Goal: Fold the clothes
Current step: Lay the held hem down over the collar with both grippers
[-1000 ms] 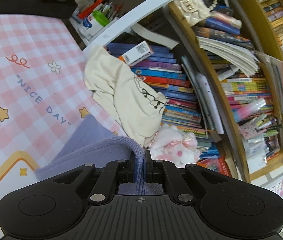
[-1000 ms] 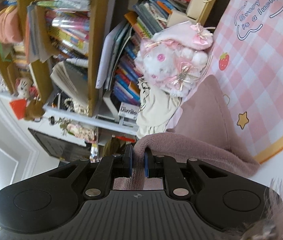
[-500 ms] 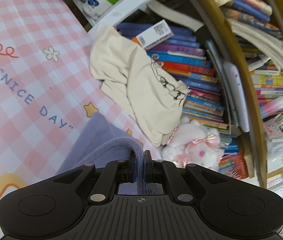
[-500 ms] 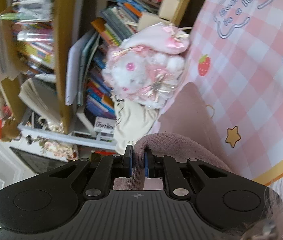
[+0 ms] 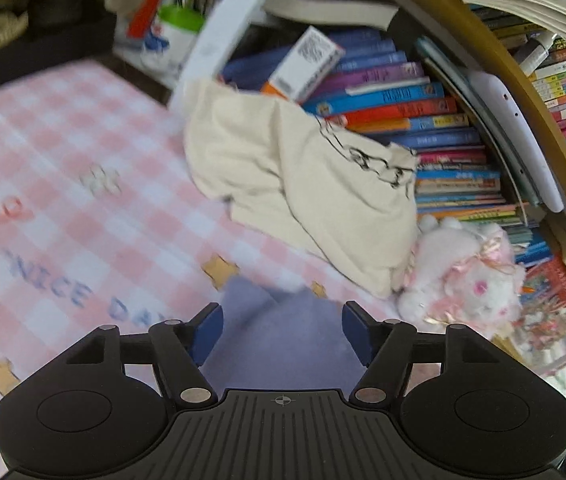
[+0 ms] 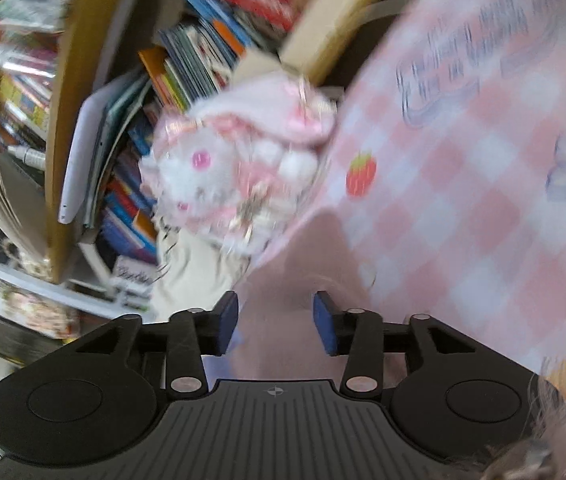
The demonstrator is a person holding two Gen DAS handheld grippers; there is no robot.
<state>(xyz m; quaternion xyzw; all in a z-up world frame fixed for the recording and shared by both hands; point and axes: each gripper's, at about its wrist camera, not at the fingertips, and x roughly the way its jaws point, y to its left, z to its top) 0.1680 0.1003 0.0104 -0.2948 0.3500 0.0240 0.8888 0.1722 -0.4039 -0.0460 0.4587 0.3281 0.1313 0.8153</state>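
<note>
Spreading under both my grippers is the pink checked cloth [image 5: 55,184], which covers the table and is printed with stars, flowers and writing. On it, near its far edge by the bookshelf, lies the mauve towel-like garment [image 5: 283,344]; it looks lavender in the left view and dusty pink [image 6: 307,264] in the right. Its long axis I cannot tell, as only the part between my fingers shows, with one corner pointing away toward the shelf.

My left gripper [image 5: 282,330] tilts down over the garment, its jaws opening, blue pads well apart with the fabric lying slack between them and not pinched. My right gripper [image 6: 276,327] tilts down more gently, its jaws also opening, narrower, and the fabric is loose between those pads too.

Beyond the far edge stands the bookshelf [image 5: 435,128], packed with coloured books. A cream garment [image 5: 303,200] is slumped against the books and onto the cloth, just beyond the mauve one. Beside it sits a pink-and-white plush toy [image 5: 463,272], close to the garment's far corner. A pen cup [image 5: 171,36] stands behind the far-left part of the table.
</note>
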